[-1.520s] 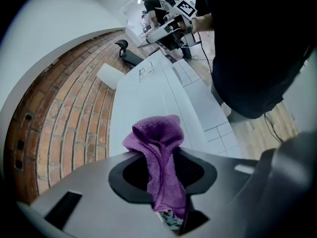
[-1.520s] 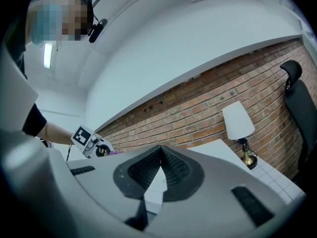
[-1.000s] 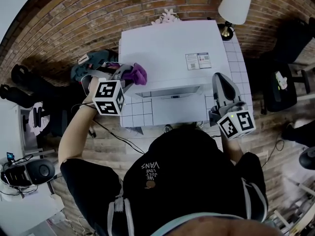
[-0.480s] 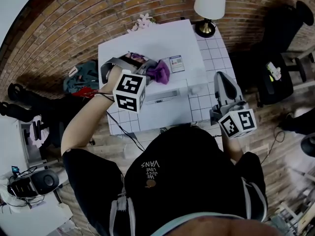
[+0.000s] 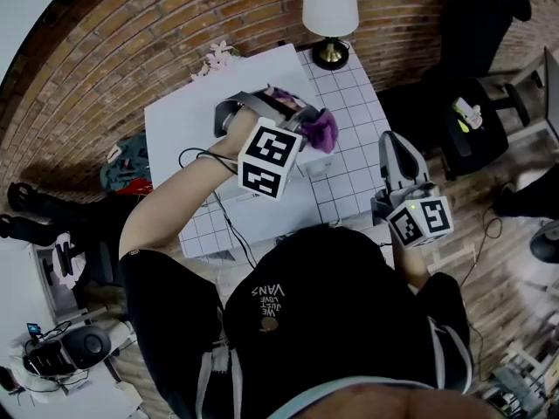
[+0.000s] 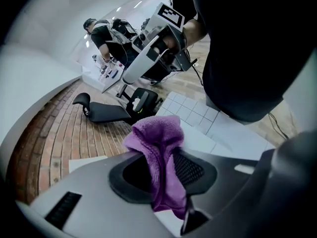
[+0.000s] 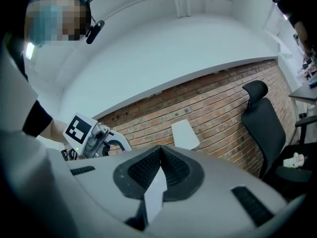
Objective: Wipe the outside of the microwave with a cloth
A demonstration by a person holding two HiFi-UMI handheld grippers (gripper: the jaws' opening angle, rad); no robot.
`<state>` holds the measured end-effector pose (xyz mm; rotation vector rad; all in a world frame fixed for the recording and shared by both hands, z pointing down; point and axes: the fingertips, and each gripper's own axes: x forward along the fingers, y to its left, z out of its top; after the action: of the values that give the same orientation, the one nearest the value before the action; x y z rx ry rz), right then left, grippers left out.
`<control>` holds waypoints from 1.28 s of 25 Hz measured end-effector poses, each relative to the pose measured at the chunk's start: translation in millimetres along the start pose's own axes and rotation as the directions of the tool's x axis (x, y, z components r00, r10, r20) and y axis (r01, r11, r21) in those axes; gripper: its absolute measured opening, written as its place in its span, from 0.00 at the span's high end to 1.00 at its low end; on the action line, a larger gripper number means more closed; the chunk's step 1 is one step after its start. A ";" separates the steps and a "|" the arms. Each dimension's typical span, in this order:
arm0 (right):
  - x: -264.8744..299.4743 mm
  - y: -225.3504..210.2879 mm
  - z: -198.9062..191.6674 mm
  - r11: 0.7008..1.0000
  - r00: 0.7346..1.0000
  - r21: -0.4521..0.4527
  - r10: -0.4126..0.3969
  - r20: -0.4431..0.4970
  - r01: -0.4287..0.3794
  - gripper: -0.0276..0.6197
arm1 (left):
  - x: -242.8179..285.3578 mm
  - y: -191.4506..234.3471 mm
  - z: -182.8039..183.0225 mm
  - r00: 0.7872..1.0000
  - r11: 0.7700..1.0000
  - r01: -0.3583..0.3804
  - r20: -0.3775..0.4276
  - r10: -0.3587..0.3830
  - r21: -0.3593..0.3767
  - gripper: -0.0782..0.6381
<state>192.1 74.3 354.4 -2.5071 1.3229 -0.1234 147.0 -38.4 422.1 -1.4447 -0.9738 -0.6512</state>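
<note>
The white microwave [image 5: 188,125] stands on a white tiled table [image 5: 354,160]. My left gripper [image 5: 301,116] reaches across the microwave's top to its right end, shut on a purple cloth [image 5: 322,128] that bunches beyond the jaws near the edge over the tiles. In the left gripper view the purple cloth [image 6: 156,138] is pinched in the left gripper [image 6: 163,166] and hangs down through the jaws. My right gripper [image 5: 395,159] is held beside the table's right edge, away from the microwave; the right gripper [image 7: 159,151] is shut with nothing in it.
A table lamp [image 5: 330,5] with a white shade stands on the table's far corner, close behind the cloth. A brick wall runs behind. A black office chair [image 5: 472,112] sits to the right, and bags lie on the floor to the left [image 5: 127,164].
My left gripper has swept the purple cloth from the microwave's left side across its top to the right end. The right gripper has stayed in place.
</note>
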 end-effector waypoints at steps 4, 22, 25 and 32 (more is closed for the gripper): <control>-0.3 -2.6 0.5 1.000 1.000 -0.002 0.000 -0.003 0.000 0.96 | 6.1 9.1 16.3 0.999 1.000 -0.023 0.048 0.023 -0.007 0.71; 51.8 150.3 -27.4 0.968 0.967 -0.015 0.250 -0.051 -0.251 0.96 | -129.4 -39.0 -81.3 0.854 0.701 -0.233 0.203 0.479 -0.674 0.71; 57.5 182.9 -38.2 0.958 0.957 -0.014 0.284 -0.065 -0.285 0.96 | -160.2 -67.8 -107.5 0.817 0.605 -0.240 0.178 0.548 -0.759 0.71; 67.6 247.7 -62.4 0.936 0.931 -0.020 0.347 -0.114 -0.351 0.96 | -228.2 -158.3 -184.6 0.727 0.328 -0.320 -0.009 0.687 -0.889 0.71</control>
<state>21.1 -126.2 333.9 -2.2784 1.8097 -0.1572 -72.6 -272.7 332.0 -2.7379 -0.3151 -0.3340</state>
